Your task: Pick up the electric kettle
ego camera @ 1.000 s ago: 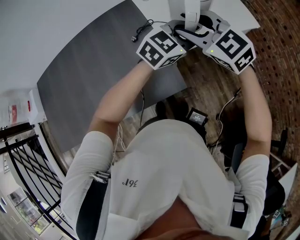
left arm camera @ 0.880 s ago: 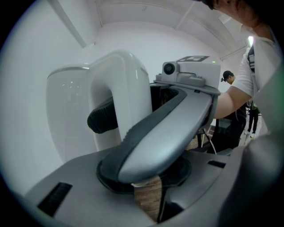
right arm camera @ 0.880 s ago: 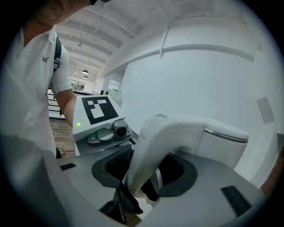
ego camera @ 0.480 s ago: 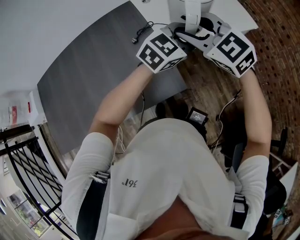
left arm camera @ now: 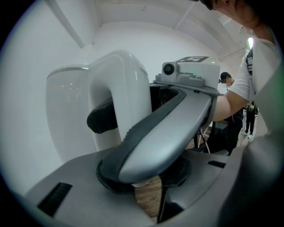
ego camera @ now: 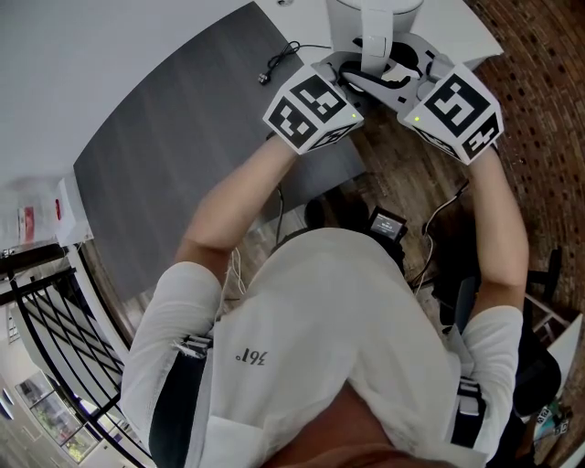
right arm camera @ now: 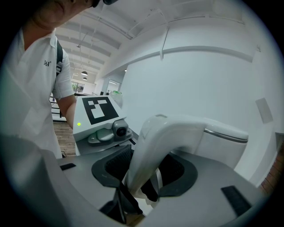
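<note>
Now the left gripper (ego camera: 355,75) and the right gripper (ego camera: 400,78) have drawn slightly toward the person. Each pinches the white handle (ego camera: 375,47) of the electric kettle (ego camera: 375,13), which came along near the white table (ego camera: 462,26) edge, so the lift looks under way.
</note>
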`<state>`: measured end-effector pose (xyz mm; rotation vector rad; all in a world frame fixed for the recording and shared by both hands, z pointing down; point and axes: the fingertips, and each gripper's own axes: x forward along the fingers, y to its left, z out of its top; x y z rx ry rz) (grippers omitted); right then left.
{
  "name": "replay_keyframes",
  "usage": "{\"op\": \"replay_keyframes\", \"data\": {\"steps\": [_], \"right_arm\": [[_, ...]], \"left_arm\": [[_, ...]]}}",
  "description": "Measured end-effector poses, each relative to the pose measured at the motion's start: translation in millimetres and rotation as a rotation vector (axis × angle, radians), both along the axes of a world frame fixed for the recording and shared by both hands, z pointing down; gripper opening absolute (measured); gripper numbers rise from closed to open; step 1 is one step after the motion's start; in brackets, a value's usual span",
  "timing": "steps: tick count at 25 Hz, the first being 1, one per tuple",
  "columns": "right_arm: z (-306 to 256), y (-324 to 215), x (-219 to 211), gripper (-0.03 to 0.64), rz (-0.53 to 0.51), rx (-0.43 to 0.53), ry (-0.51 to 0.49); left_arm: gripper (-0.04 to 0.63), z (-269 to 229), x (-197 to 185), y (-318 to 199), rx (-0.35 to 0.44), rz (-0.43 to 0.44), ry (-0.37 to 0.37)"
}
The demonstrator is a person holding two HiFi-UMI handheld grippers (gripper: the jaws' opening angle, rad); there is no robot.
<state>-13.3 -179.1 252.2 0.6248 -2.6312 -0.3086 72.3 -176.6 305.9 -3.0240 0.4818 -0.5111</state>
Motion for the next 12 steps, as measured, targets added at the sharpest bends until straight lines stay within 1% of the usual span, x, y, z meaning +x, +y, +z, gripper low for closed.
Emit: {"op": "replay_keyframes", "data": {"steps": [12], "right_arm": [[2, 27, -3, 0.169, 0.012, -0.010, -0.010]], "left_arm": [[0.107, 3, -4, 29, 0.009, 0.024, -0.013]]}}
